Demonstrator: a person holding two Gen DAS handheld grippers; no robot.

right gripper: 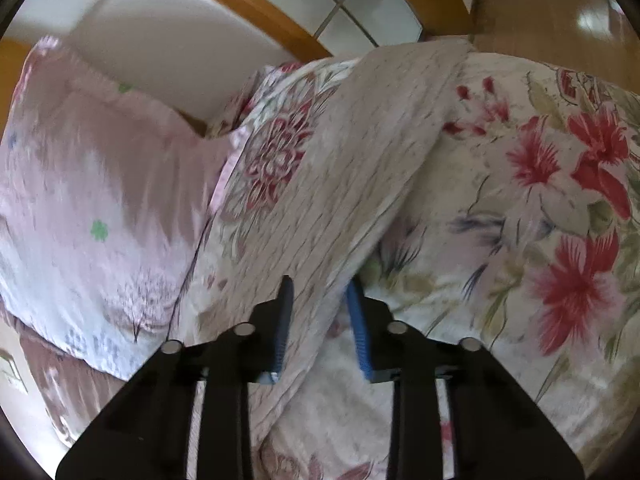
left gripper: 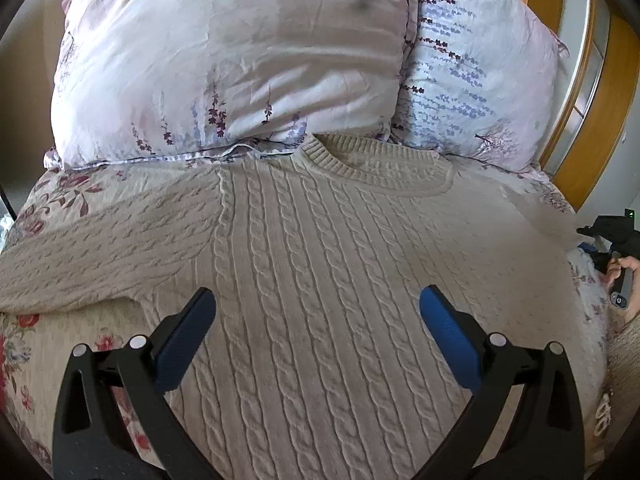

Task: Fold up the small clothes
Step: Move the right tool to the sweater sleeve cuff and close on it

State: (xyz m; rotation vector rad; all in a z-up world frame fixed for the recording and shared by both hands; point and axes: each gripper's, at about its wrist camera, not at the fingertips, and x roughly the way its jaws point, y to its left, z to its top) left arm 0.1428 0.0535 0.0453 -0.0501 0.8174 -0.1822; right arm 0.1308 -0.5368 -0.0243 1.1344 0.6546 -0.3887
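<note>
Left gripper (left gripper: 318,304) is held with fingers spread wide above the sweater (left gripper: 320,264), nothing gripped. Right gripper (right gripper: 320,292) is clamped on a sleeve (right gripper: 360,168), which is lifted off the bedspread (right gripper: 540,220). Sweater is laid flat on the bed, collar (left gripper: 372,160) toward the pillows (left gripper: 224,64).

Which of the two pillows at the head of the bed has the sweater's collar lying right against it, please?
The pink pillow on the left, with scattered flower sprigs. The sweater's collar touches its lower edge; the white pillow with lavender rows sits further right.
</note>
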